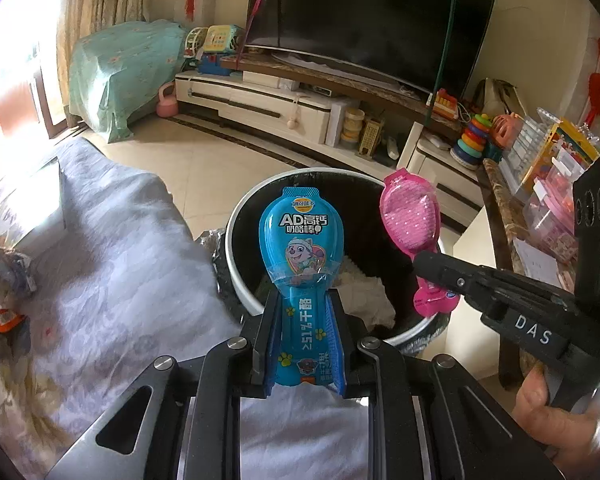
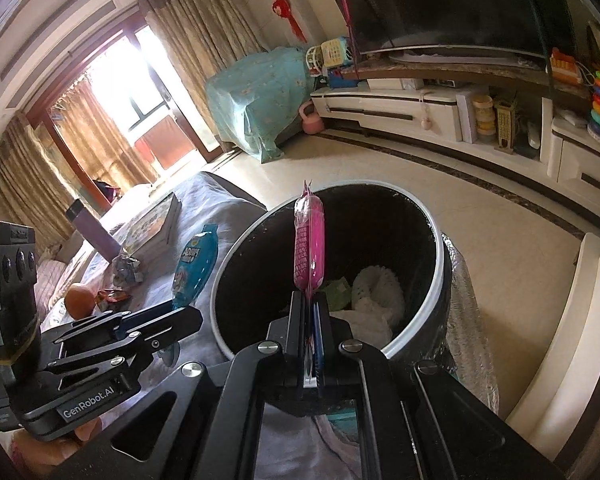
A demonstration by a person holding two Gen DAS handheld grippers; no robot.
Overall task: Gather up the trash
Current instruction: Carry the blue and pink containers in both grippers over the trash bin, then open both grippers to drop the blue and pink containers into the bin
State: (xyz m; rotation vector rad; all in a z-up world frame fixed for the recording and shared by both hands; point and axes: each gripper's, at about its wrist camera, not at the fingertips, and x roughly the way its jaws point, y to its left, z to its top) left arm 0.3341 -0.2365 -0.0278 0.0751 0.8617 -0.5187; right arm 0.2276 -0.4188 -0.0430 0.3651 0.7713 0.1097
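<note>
My left gripper (image 1: 302,312) clamps a blue cheese-stick wrapper (image 1: 300,240); my right gripper (image 2: 309,312) pinches a pink wrapper (image 2: 309,240).
Both hang above the black-lined trash bin (image 1: 236,264), pink at the blue one's three o'clock.

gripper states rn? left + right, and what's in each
Left gripper: closed on the blue wrapper, held near the bin.
Right gripper: closed on the pink wrapper, above the bin opening.

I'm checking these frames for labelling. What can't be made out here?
- Left wrist view: the blue snack wrapper hides part of the black bin.
- Right wrist view: the pink wrapper shows edge-on, print unreadable.
- Both views: the bin's bottom is covered by white trash.
</note>
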